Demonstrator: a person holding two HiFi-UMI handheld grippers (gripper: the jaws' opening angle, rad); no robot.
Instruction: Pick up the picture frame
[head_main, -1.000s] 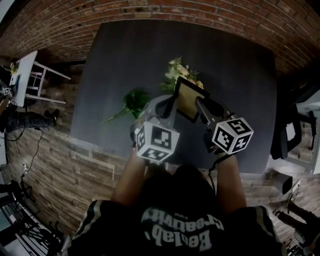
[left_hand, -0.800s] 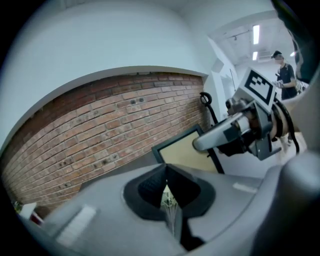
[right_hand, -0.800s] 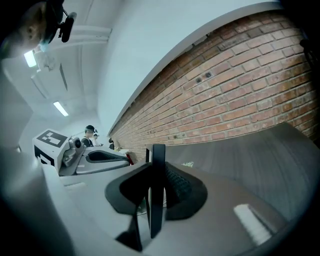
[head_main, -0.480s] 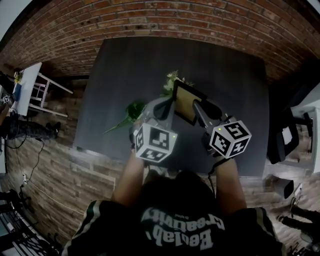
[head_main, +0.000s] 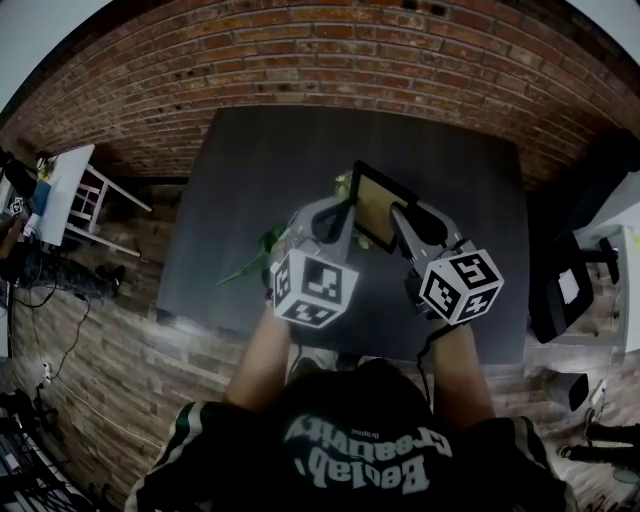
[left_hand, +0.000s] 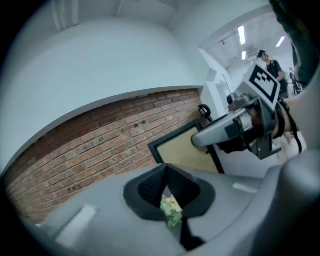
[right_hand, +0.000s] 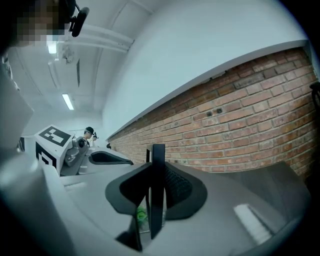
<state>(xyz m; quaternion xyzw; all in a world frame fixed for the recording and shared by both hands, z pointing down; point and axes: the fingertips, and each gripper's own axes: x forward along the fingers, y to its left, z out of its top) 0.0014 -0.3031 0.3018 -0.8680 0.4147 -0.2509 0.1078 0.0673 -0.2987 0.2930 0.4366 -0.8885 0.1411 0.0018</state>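
Holding the picture frame (head_main: 380, 205) up above the desk (head_main: 250, 180), we are pinching its edge tight in the fingers (right_hand: 180, 187) of the right gripper (right_hand: 156, 175), and it is standing tall between them. The left gripper (left_hand: 167, 172), fingers pressed together on nothing, is hanging just left of it.

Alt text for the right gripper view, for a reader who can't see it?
The right tool is shut on the black picture frame, seen edge-on and upright between its pads. Behind runs a red brick wall under a white ceiling; the left tool and its marker cube sit at left.
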